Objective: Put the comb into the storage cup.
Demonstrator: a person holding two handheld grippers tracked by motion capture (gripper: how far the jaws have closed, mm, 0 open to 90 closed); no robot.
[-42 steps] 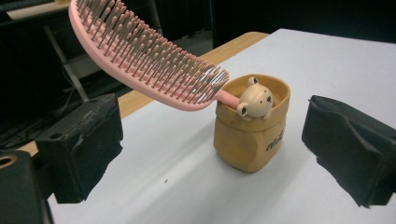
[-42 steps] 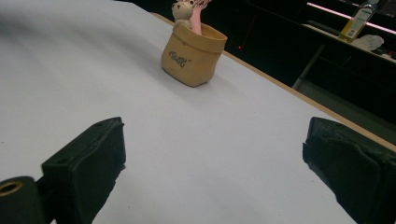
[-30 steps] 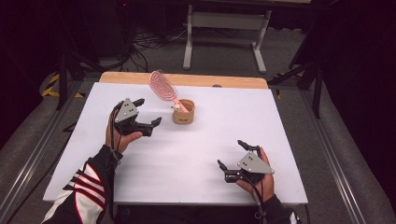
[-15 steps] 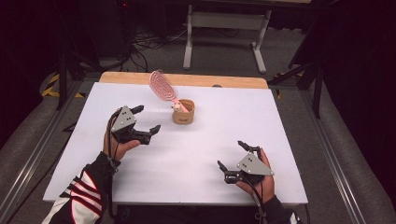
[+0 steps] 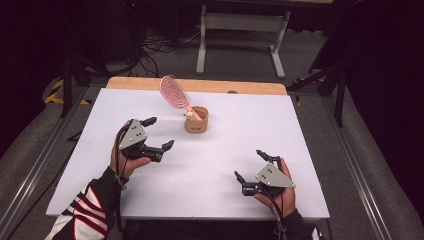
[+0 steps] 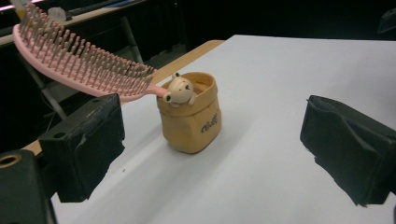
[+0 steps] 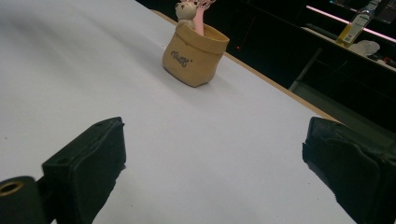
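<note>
A tan pot with a small bear figure on its rim stands upright on the white table. A pink hairbrush stands handle-down in it, its bristled head leaning up and to the left. My left gripper hovers open just left of the pot, with nothing between its jaws. My right gripper rests open near the table's front right, well short of the pot, also holding nothing.
A wooden strip runs along the table's far edge. Behind it stand a metal frame and floor cables. Bare white tabletop lies between the two grippers. In the right gripper view a bottle stands on a distant shelf.
My left gripper has drawn back toward the person and down a little, away from the pot. The right gripper, pot and brush have stayed put.
</note>
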